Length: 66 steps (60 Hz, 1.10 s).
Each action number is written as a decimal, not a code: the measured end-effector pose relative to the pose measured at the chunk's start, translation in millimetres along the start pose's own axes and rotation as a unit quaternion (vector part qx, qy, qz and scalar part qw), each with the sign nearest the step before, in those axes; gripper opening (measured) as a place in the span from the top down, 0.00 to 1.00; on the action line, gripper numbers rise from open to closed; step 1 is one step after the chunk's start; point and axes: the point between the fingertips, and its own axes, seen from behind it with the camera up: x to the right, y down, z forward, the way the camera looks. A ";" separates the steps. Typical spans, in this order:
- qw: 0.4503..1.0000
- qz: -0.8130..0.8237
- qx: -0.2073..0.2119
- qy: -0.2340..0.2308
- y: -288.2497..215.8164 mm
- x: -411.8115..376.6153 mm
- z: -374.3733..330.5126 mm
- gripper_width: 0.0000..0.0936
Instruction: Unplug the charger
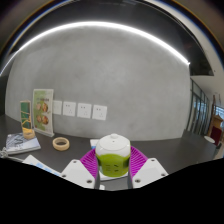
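A charger (113,156) with a white rounded top and a green body sits between my two fingers. My gripper (112,162) is shut on it, with the magenta pads (90,160) pressing on both sides. I hold it away from the grey wall, well clear of the row of white wall sockets (84,110) at the left. No cable is visible on the charger.
A dark table (170,150) runs along the wall. A roll of tape (61,143) lies on it. At the far left stand a printed card (42,110) and a small bottle (27,120), with papers (20,145) in front of them. A doorway (208,115) is at the right.
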 end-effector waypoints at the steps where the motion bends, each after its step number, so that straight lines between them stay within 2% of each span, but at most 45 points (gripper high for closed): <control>1: 1.000 0.002 -0.010 -0.005 7.4 3.0 6.9 0.60; 7: 0.997 0.015 -0.069 -0.023 52.7 21.5 54.6 0.55; 19: 0.980 0.029 -0.181 -0.083 117.5 35.9 120.1 0.51; 22: 0.977 0.049 -0.177 -0.109 112.5 29.3 130.3 0.50; 27: 0.975 0.056 -0.175 -0.124 112.4 25.0 144.3 0.48; 39: 0.980 0.048 -0.155 -0.117 113.4 25.8 172.7 0.45; 41: 0.980 0.046 -0.154 -0.115 113.1 27.9 173.1 0.40; 42: 0.981 0.045 -0.154 -0.112 112.9 28.7 172.9 0.36; 43: 0.981 0.044 -0.153 -0.111 112.1 29.1 172.2 0.26; 44: 0.981 0.043 -0.152 -0.110 110.9 29.2 171.3 0.27; 46: 0.982 0.044 -0.146 -0.113 107.2 28.4 169.0 0.20; 47: 0.982 0.044 -0.142 -0.113 105.3 28.5 167.6 0.13; 48: 0.983 0.045 -0.139 -0.114 103.2 28.7 165.8 0.16; 55: 0.984 0.046 -0.133 -0.110 95.3 30.9 143.9 0.15; 66: 0.988 0.042 -0.127 -0.080 78.8 26.0 77.4 0.14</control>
